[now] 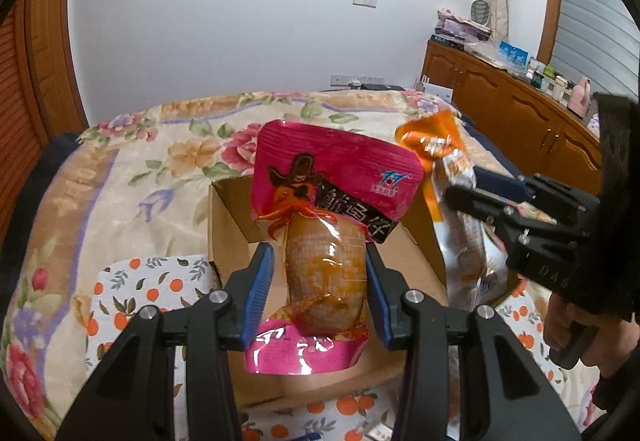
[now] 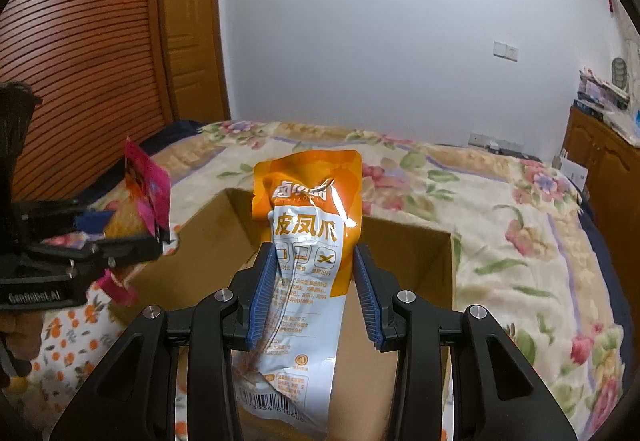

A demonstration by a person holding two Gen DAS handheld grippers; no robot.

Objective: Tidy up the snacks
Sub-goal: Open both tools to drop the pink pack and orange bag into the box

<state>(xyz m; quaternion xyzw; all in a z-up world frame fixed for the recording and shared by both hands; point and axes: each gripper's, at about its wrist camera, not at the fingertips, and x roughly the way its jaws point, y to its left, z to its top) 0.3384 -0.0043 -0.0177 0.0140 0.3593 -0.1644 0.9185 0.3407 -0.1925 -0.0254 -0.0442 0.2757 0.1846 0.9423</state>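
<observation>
We hold a snack in each hand above the open cardboard box (image 1: pixel 228 225), which sits on a bed with a floral blanket (image 1: pixel 132 161). The left tongs (image 1: pixel 320 281) are part-closed on the pink squid packet (image 1: pixel 332 201), their blue pads pressing the bulging clear middle. The right tongs (image 2: pixel 316 281) are likewise part-closed on the orange-and-white chicken-feet packet (image 2: pixel 308 225), gripping it across its lower half so the orange top stands above the far side of the box.

What could go wrong from here, as we judge it: both packets are slick film, and the pink one is held on a rounded, sauce-filled bulge, so it may slide out early and land on the orange-print cloth (image 1: pixel 160 281) near the box instead of inside. Both tongs crowd the same opening, the right pair close beside the left, so they may knock together or catch the box wall.

Writing we can read: the orange packet shows 皮凤爪 in large characters, a smaller logo above that we cannot make out, and a barcode near its bottom edge. The pink packet shows a hatted squid cartoon and 鱿鱼仔 on a black band. The left device's side reads GenRobot.AI in the right view.
</observation>
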